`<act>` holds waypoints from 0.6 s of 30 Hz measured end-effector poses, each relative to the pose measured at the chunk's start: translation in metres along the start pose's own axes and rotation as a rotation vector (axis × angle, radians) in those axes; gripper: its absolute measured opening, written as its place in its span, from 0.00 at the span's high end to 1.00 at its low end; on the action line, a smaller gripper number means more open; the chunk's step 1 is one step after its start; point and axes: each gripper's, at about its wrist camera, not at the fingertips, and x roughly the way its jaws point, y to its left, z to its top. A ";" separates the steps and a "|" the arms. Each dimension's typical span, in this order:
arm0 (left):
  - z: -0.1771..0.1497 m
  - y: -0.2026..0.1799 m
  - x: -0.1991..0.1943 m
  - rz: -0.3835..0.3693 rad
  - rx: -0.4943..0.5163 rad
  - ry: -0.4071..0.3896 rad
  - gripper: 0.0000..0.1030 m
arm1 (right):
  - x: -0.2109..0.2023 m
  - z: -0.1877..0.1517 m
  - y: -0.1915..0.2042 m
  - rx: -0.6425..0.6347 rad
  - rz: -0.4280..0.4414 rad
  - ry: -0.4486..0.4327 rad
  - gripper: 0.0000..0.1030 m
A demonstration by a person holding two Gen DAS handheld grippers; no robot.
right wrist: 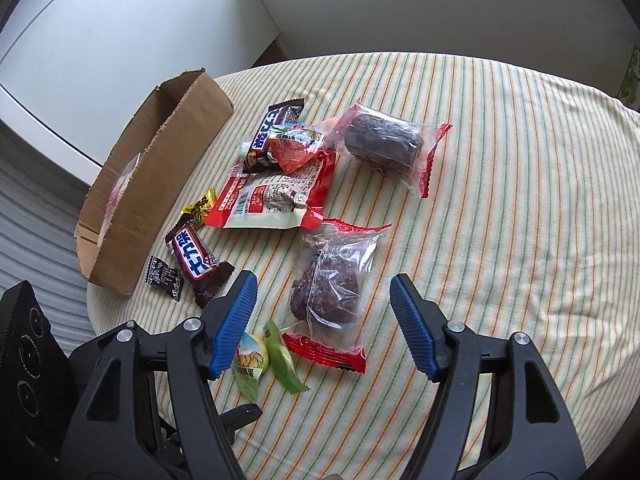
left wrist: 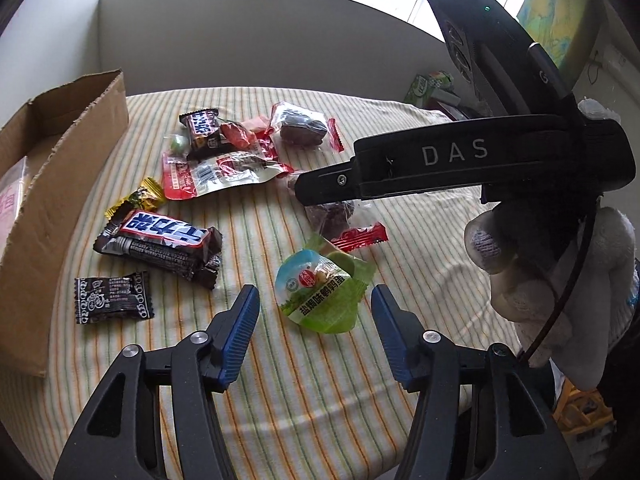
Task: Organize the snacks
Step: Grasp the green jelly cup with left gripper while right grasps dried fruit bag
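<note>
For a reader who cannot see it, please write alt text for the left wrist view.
An open hand-held gripper hovers over a green snack packet on a striped tablecloth; more wrapped snacks and a cardboard box lie beyond.

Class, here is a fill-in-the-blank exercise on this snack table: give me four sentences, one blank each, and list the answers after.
1. The cardboard box stands at the table's ____ edge in both views.
2. The left gripper is lined up with a ____ packet.
3. Both grippers have their jaws ____.
4. The right gripper points at a clear wrapper with ____ ends.

Answers: left; green; open; red
</note>
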 end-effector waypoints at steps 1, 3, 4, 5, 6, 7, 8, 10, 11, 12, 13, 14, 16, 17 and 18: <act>0.000 0.001 0.002 0.000 -0.003 0.002 0.44 | 0.001 0.001 0.001 -0.004 -0.002 0.004 0.31; 0.000 0.002 0.004 -0.002 -0.009 0.005 0.44 | 0.004 0.001 0.000 -0.006 -0.002 0.015 0.31; 0.000 0.003 0.005 0.000 -0.011 0.003 0.44 | 0.005 0.002 0.000 -0.004 0.001 0.020 0.30; 0.000 0.003 0.005 0.001 -0.014 0.001 0.44 | 0.007 0.002 0.000 -0.003 0.004 0.025 0.30; 0.000 0.003 0.005 0.000 -0.015 -0.002 0.44 | 0.008 0.002 0.000 -0.006 0.002 0.031 0.31; 0.000 0.003 0.005 0.002 -0.015 -0.004 0.44 | 0.009 0.002 0.001 -0.009 -0.005 0.033 0.31; -0.001 0.002 0.005 0.004 -0.013 -0.002 0.45 | 0.010 0.001 0.001 -0.013 -0.010 0.035 0.31; -0.001 0.002 0.006 0.007 -0.008 0.000 0.46 | 0.013 0.001 0.003 -0.022 -0.019 0.042 0.38; 0.000 0.001 0.008 0.004 -0.004 0.000 0.47 | 0.014 0.001 0.004 -0.028 -0.028 0.048 0.40; 0.000 0.001 0.009 0.001 -0.001 0.003 0.52 | 0.014 0.001 0.005 -0.033 -0.040 0.051 0.43; 0.000 0.000 0.009 0.000 -0.001 0.005 0.56 | 0.014 0.000 0.005 -0.038 -0.048 0.051 0.44; 0.000 0.000 0.010 0.001 0.000 0.005 0.57 | 0.014 0.001 0.005 -0.042 -0.052 0.052 0.46; 0.000 0.000 0.010 0.000 0.000 0.003 0.58 | 0.014 0.001 0.006 -0.043 -0.049 0.055 0.53; 0.002 0.001 0.012 0.000 -0.001 0.002 0.58 | 0.014 0.001 0.006 -0.044 -0.047 0.057 0.55; 0.002 0.001 0.012 0.001 0.000 0.001 0.59 | 0.014 0.000 0.007 -0.047 -0.048 0.059 0.58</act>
